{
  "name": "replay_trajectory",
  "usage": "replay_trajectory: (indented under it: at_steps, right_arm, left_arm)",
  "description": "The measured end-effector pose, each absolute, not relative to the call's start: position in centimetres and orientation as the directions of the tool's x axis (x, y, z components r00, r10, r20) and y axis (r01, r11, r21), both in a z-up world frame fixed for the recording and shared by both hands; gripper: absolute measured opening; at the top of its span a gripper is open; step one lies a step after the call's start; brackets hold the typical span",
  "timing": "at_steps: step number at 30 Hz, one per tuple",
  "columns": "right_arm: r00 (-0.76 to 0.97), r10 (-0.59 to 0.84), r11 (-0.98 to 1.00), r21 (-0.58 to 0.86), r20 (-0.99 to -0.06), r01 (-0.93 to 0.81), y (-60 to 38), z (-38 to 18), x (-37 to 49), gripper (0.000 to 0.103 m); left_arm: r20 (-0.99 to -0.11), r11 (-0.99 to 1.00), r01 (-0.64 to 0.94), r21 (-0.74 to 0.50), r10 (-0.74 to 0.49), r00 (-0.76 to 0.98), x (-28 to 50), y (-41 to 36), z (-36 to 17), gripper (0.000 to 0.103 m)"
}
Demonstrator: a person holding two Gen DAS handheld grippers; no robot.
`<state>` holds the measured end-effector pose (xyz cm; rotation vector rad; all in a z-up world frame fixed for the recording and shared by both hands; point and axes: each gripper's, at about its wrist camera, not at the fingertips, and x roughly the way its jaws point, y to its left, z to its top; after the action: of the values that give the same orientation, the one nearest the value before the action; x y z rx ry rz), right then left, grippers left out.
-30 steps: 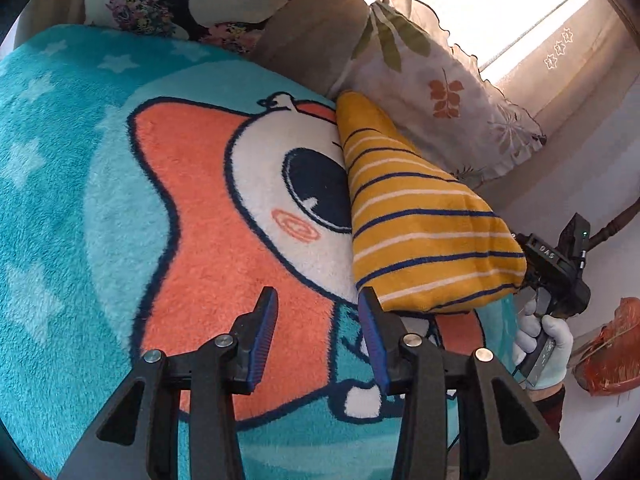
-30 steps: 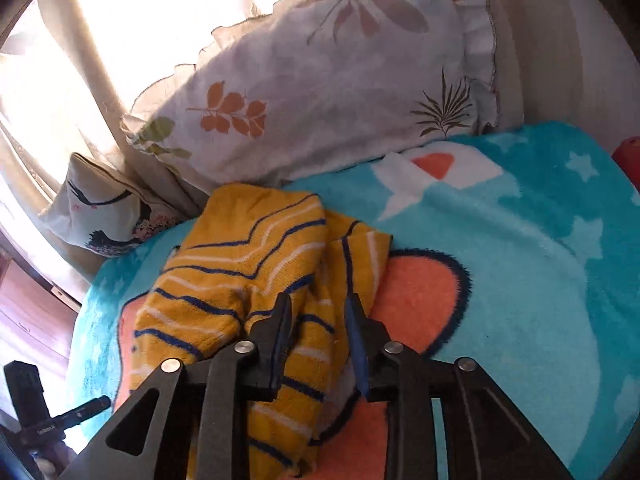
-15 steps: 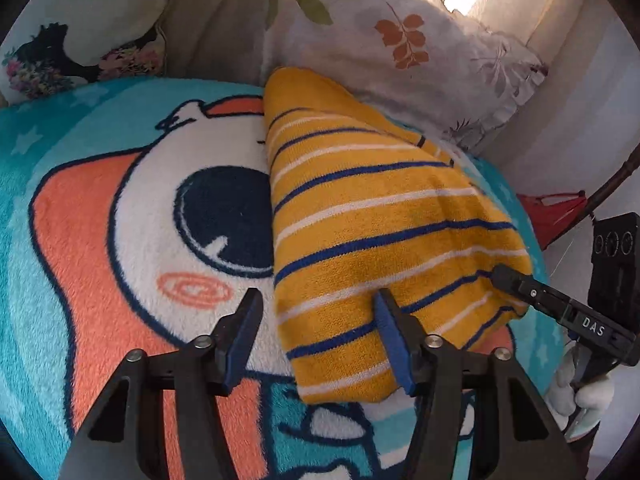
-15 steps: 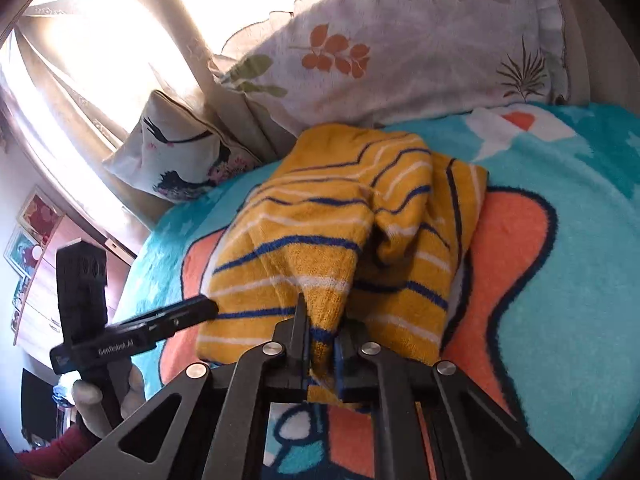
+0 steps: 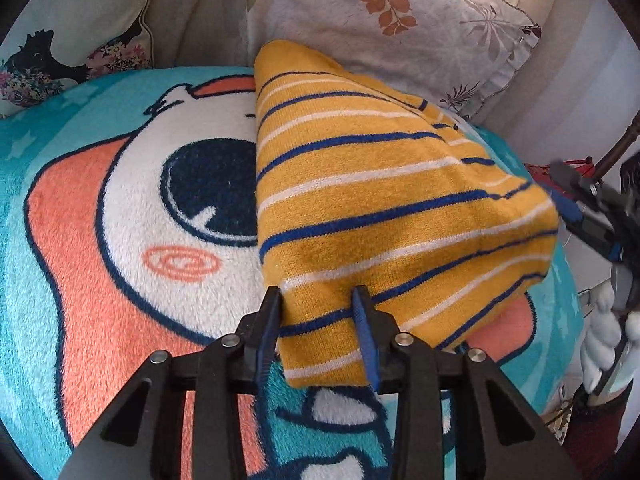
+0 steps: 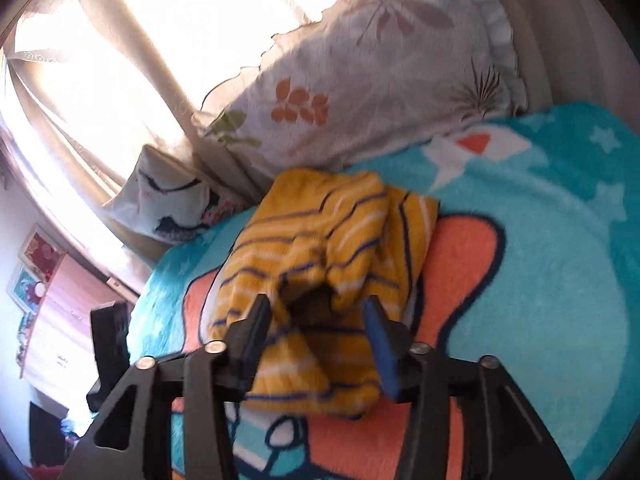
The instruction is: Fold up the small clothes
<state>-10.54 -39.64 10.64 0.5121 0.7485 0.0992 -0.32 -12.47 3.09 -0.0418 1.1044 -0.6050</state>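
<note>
A bed carries everything — it is covered by a plush teal blanket [image 5: 100, 128] with pale stars and a large cartoon figure in orange, white and navy. A folded yellow garment [image 5: 380, 208] with navy and white stripes lies on the blanket, over the cartoon. At the head of the bed, a leaf-print pillow [image 5: 400, 28] leans just behind the garment — a second cushion [image 5: 80, 28], with a dark floral picture, sits beside it.
</note>
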Motion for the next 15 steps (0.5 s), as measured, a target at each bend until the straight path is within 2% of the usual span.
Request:
replay_trajectory:
  at_steps: [3,6,7,8,10,12,14,15]
  right_arm:
    - [0.724,0.185,0.898,0.414,-0.664,0.151,-40.5,10.5,-6.7,0.06]
    - [0.649,0.213,0.879,0.434,-0.73,0.2,-41.3,7.8,-2.0,0.06]
    - [0.624,0.263,0.861,0.471,-0.736,0.193,-41.4,6.6,-0.8,0.054]
    - [0.597,0.328,0.84,0.516,-0.732,0.17,-41.3,5.6,0.0,0.024]
    - [0.603,0.329,0.85,0.506,-0.727,0.145,-41.0,5.5,0.2,0.018]
    - [0.623,0.255,0.883,0.44,-0.74,0.161,-41.3,6.2,-0.2,0.009]
    - [0.627,0.182,0.888,0.4,-0.757,0.225,-42.5,6.4,-0.4,0.008]
    - [0.622,0.133,0.897,0.361,-0.772,0.256,-42.9,6.3,-0.4,0.002]
  left_arm:
    - [-0.822,0.84,0.432,-0.328,-0.48,0.308,-0.4,-12.2,3.1,0.035]
    - [-0.824,0.841,0.424,-0.336,-0.48,0.3,-0.1,-12.1,3.0,0.037]
    - [-0.826,0.841,0.424,-0.335,-0.479,0.298,-0.1,-12.1,3.0,0.037]
    - [-0.827,0.842,0.426,-0.332,-0.477,0.298,-0.1,-12.2,3.1,0.037]
    - [-0.829,0.841,0.431,-0.326,-0.474,0.296,0.0,-12.2,3.2,0.037]
    - [-0.832,0.839,0.441,-0.319,-0.471,0.294,-0.1,-12.4,3.4,0.037]
    - [-0.837,0.841,0.454,-0.294,-0.456,0.302,-0.2,-13.0,3.6,0.038]
    - [-0.842,0.846,0.462,-0.267,-0.438,0.314,-0.3,-13.4,3.7,0.038]
